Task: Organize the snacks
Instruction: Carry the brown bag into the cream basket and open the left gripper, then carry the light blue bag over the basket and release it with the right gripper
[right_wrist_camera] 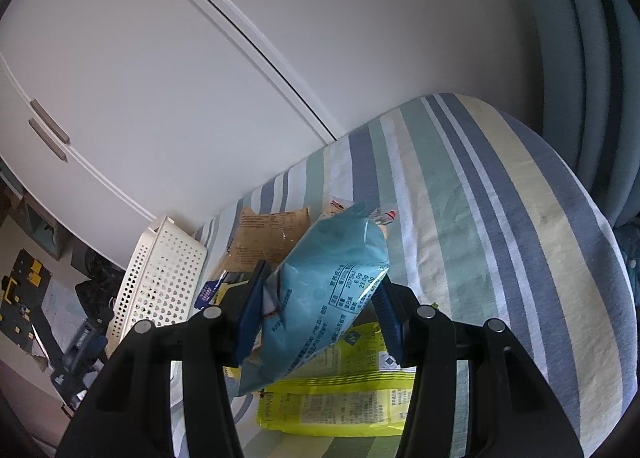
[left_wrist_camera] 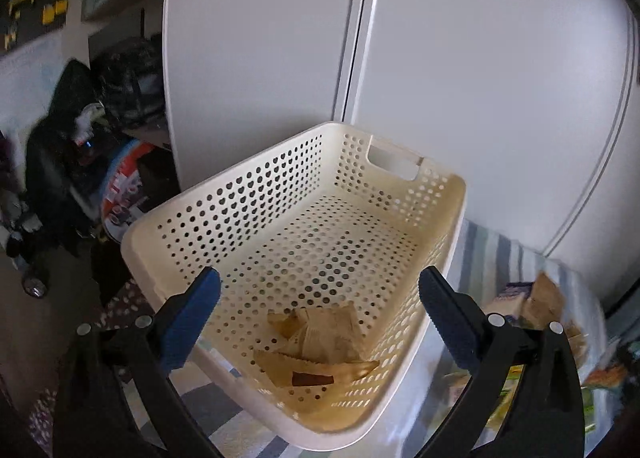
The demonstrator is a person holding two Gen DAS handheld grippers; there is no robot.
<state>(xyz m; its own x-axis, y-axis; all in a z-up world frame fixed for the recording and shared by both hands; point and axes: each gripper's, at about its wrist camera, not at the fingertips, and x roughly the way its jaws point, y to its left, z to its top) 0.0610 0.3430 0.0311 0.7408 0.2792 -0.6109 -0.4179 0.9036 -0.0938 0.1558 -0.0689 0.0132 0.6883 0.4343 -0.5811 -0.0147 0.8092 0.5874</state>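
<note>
A cream perforated basket (left_wrist_camera: 224, 198) stands on the striped bed, and brown paper snack packets (left_wrist_camera: 320, 342) lie at its near end. My left gripper (left_wrist_camera: 320, 290) hovers open over that end with nothing between its fingers. In the right wrist view, my right gripper (right_wrist_camera: 322, 278) is shut on a light blue snack bag (right_wrist_camera: 332, 270), which is held tilted above a yellow-green packet (right_wrist_camera: 340, 398). Behind the bag lies a brown packet (right_wrist_camera: 272, 234). The basket (right_wrist_camera: 160, 278) stands to the left of the pile.
The snacks rest on a striped bedcover (right_wrist_camera: 480, 198) against white wardrobe doors (right_wrist_camera: 160, 78). More packets (left_wrist_camera: 540, 298) lie blurred to the right of the basket. Dark bags and clutter (left_wrist_camera: 72, 178) fill the floor on the left. A small blue-purple packet (right_wrist_camera: 208, 292) lies beside the basket.
</note>
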